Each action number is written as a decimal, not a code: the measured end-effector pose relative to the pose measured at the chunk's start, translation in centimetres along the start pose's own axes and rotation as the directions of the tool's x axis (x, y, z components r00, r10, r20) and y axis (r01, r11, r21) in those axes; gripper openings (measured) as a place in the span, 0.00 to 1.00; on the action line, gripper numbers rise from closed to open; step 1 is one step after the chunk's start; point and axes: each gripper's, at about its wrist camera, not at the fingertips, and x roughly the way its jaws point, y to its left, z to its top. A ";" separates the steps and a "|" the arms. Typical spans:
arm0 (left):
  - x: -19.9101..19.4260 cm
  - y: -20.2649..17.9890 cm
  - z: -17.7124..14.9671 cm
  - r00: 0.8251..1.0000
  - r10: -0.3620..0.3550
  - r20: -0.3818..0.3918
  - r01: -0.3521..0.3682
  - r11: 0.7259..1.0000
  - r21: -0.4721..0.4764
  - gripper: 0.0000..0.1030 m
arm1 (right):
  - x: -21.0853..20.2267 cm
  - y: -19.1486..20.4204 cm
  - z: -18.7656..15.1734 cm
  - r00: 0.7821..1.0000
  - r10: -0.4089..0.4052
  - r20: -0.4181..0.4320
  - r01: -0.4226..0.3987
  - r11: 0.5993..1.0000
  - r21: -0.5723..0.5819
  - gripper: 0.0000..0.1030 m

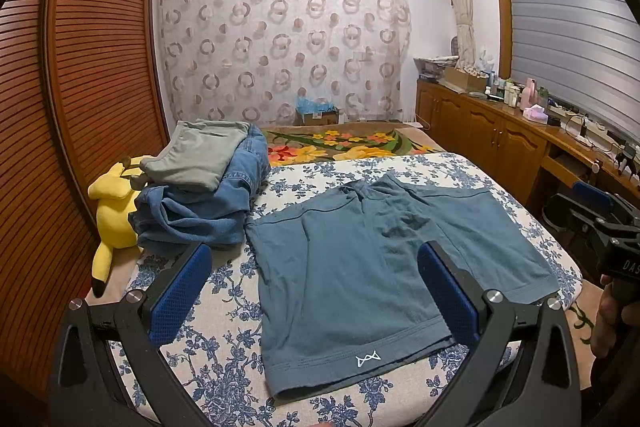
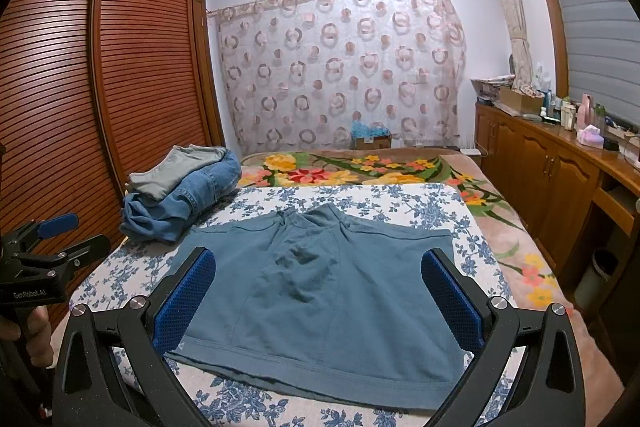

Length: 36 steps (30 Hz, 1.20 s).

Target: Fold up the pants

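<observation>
The pants (image 1: 360, 267), teal shorts, lie spread flat on the bed (image 1: 224, 307), unfolded. The left gripper (image 1: 316, 291) and right gripper (image 2: 320, 291) hover over the near hems, both spread wide, holding nothing. Next, I reckon, each must pinch a hem for the first fold. At ten o'clock sits a pile of folded clothes (image 1: 208, 187); beyond, a curtain (image 1: 280, 43).
</observation>
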 end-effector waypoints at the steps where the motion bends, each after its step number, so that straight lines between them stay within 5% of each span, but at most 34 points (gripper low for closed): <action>1: 0.0 0.0 0.0 1.000 -0.002 0.000 0.002 1.000 0.000 1.00 | 0.0 0.0 0.0 1.000 0.000 0.000 0.000 1.000 0.000 1.00; 36: -0.6 -0.1 0.4 1.000 0.000 0.010 0.000 1.000 0.002 1.00 | -0.3 0.0 0.0 1.000 0.002 0.006 -0.002 1.000 0.003 1.00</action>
